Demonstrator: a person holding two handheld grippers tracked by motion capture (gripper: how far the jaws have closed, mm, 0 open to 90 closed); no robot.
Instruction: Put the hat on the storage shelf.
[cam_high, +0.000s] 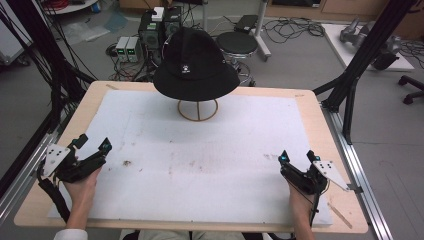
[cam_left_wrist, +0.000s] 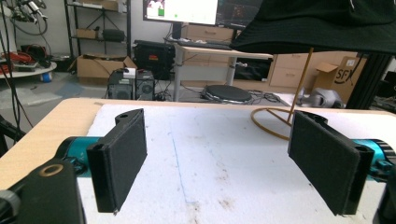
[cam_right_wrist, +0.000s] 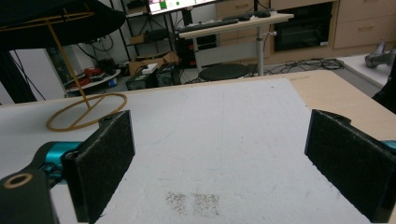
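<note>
Low in the frame, the left gripper (cam_high: 92, 145) and right gripper (cam_high: 298, 157) rest on the counter's white mat (cam_high: 200, 165), jaws spread apart, holding nothing. Farther up at centre, a black bucket hat (cam_high: 195, 65) perches on a wire stand (cam_high: 198, 110).

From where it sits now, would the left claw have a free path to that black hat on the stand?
Probably yes. The left claw is open at the near left of the white mat, and the stretch of mat between it and the black hat on its wire stand is bare, so nothing seems to block the way.
</note>
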